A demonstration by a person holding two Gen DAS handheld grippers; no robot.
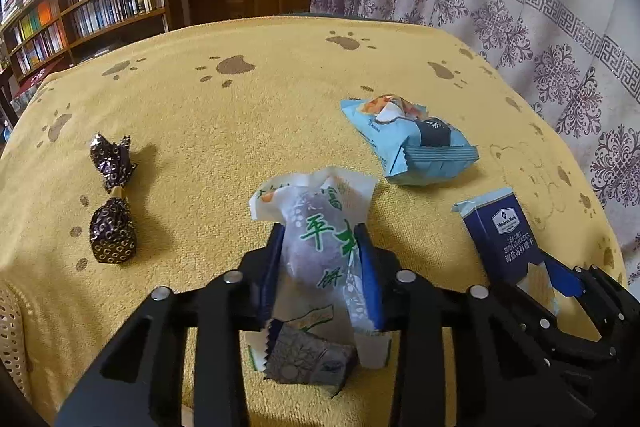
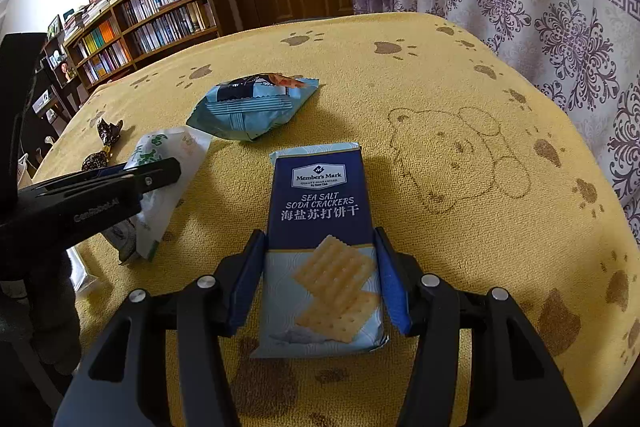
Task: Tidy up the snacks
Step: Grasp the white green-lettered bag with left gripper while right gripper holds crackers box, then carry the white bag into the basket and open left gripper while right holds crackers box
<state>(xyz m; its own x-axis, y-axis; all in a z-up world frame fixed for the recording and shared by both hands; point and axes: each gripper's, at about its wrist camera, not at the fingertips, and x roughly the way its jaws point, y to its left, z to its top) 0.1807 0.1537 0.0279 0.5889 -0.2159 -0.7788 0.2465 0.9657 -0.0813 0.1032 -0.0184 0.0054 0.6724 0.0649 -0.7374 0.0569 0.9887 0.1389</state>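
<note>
A dark candy (image 1: 112,211) lies far left on the yellow towel (image 1: 224,131). The left gripper (image 1: 320,247) clamps a white pastry packet (image 1: 320,227); a blue snack bag (image 1: 408,143) lies beyond. The right gripper (image 2: 320,267) pinches the cracker pack (image 2: 320,227).

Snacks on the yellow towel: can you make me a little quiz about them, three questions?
1. True or false: the left gripper grips the white pastry packet.
2. Which snack is between the right gripper's fingers: A) light blue bag B) cracker pack C) brown candy?
3. Fill in: the towel has brown ___ prints.

Key: 1 true; 2 B; 3 paw.
</note>
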